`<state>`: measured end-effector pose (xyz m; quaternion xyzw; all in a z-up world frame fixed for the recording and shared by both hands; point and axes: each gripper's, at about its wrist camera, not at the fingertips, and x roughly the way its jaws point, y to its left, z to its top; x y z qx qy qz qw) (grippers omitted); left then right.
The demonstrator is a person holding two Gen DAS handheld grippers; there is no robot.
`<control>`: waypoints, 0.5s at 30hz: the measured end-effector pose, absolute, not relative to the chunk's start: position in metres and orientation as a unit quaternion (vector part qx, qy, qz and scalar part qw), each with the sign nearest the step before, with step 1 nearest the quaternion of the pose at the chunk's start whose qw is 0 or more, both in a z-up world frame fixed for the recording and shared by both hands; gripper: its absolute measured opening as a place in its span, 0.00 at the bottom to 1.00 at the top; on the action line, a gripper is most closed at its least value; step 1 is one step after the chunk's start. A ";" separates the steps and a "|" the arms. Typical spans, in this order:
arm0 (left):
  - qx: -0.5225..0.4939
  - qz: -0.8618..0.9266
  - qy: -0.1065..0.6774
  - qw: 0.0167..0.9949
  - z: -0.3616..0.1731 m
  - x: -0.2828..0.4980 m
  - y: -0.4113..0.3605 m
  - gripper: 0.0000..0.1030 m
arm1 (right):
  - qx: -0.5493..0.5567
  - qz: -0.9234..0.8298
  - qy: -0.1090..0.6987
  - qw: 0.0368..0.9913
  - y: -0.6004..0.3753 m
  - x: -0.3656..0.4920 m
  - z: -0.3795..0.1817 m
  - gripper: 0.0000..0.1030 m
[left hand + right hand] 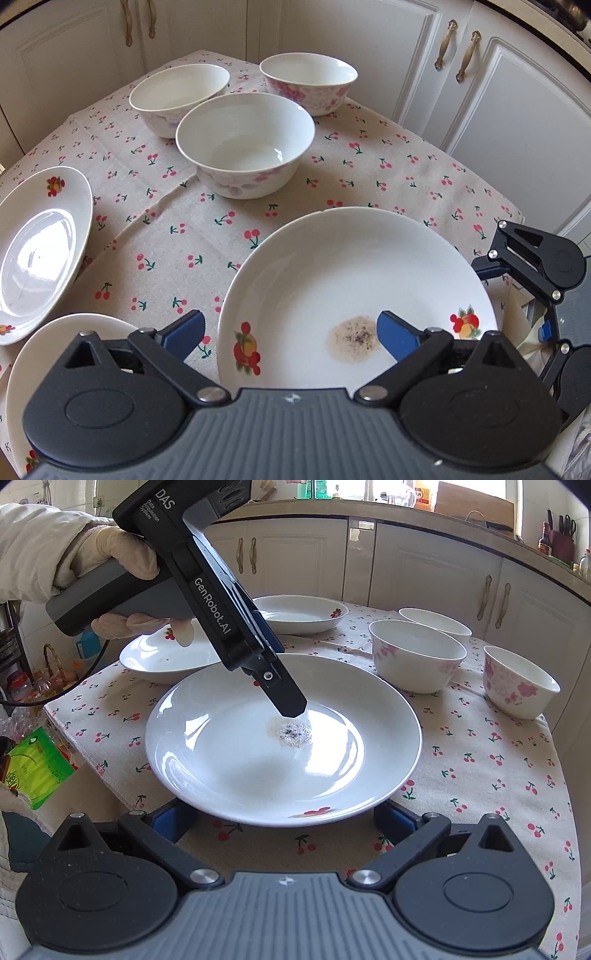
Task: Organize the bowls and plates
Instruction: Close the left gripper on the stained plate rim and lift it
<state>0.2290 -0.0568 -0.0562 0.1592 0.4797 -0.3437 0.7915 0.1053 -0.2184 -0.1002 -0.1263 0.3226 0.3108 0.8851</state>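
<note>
I hold my left gripper (pixel 290 334) open, one finger over the stained near plate (pixel 332 266); my right gripper (pixel 282 821) open, straddling its near rim.

You've got 3 white plates w/ fruit prints: stained plate (pixel 354 280) at 5 o'clock, plain-side plate (pixel 40 251) at 9, third plate (pixel 55 354) at 7. 3 floral bowls (pixel 245 144) upright, clustered at 12.

A cream glove (pixel 110 550) grips a black gripper (pixel 207 602) with white "GenRobot.AI" lettering, grey handle, blue-padded fingers (pixel 186 332).
</note>
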 end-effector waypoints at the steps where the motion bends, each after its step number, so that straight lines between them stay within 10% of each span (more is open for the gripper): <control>1: 0.159 -0.345 0.484 0.788 -0.057 0.231 -0.057 0.91 | -0.127 0.311 0.323 0.885 -0.218 0.105 -0.100 1.00; 15: 0.164 -0.373 0.520 0.751 -0.060 0.243 -0.061 0.83 | -0.137 0.315 0.320 0.883 -0.216 0.106 -0.099 1.00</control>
